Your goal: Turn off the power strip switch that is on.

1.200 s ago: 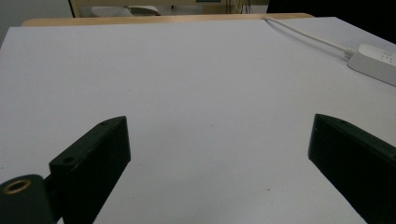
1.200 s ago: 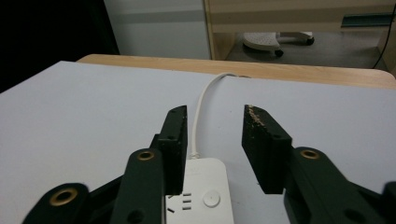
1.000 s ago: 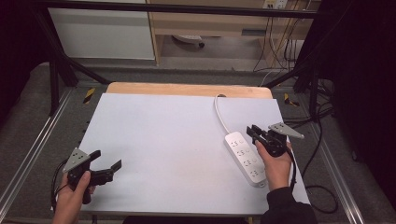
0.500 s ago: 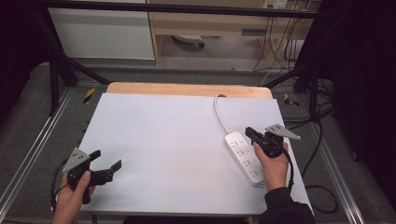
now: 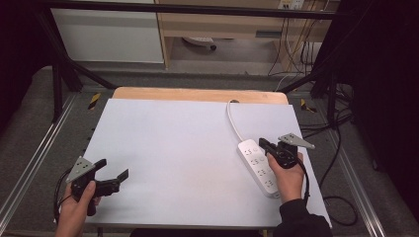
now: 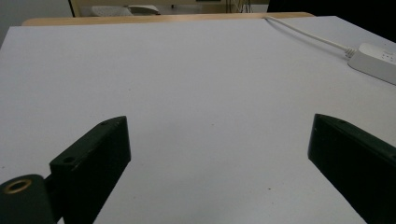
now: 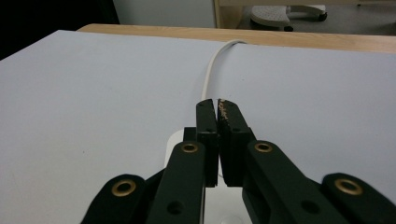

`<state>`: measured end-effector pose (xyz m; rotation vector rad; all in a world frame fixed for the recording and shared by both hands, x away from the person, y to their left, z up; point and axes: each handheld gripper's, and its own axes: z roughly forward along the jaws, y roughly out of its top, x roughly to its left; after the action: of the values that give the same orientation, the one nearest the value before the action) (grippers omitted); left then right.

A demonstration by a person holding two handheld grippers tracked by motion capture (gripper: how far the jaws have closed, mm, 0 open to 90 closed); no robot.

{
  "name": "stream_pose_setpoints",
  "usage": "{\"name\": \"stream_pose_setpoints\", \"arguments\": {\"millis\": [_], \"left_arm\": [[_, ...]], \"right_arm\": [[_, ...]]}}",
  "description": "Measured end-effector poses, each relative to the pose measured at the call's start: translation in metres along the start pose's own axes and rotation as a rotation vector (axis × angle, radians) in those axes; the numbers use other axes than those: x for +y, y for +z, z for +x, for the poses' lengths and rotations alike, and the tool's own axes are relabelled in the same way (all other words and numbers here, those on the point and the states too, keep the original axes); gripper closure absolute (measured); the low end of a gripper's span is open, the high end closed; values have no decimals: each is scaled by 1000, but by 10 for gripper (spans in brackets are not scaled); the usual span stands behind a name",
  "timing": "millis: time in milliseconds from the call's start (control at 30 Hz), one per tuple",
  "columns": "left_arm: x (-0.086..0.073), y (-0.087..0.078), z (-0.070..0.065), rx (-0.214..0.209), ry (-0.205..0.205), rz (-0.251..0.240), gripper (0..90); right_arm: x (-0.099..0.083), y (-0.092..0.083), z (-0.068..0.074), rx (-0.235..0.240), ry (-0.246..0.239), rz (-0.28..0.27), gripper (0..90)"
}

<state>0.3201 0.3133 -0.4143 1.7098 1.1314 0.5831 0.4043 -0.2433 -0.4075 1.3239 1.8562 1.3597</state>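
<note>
The high view shows a white table top [image 5: 183,163] with a person's two hands coming in from the bottom. The right gripper [image 5: 264,145] sits at the right side of the table, just over the far end of a white power strip [image 5: 258,165]. The right hand [image 5: 286,175] holds it there. The power strip lies flat near the right edge of the table. Its white cord [image 5: 233,118] runs away toward the far edge, where a strip of wood [image 5: 197,94] shows.

In the right gripper view, the two black jaws have just been closing and now press flat together. Nothing is between them. The end of the power strip [image 7: 175,142] peeks out from under them, and the cord [image 7: 212,70] bends away past their tips.

The left gripper [image 5: 114,180] is at the near left corner of the table, well apart from the power strip. In the left gripper view its jaws stand wide apart with only bare table between them.
</note>
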Motion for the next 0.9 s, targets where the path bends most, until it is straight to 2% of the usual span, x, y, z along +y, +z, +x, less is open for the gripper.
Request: {"name": "stream_pose_setpoints", "arguments": {"millis": [567, 900], "left_arm": [[0, -1, 0, -1, 1, -5, 58], [0, -1, 1, 2, -1, -11, 58]], "right_arm": [[-10, 1, -4, -11, 33, 88, 900], [-14, -1, -4, -17, 38, 140, 900]]}}
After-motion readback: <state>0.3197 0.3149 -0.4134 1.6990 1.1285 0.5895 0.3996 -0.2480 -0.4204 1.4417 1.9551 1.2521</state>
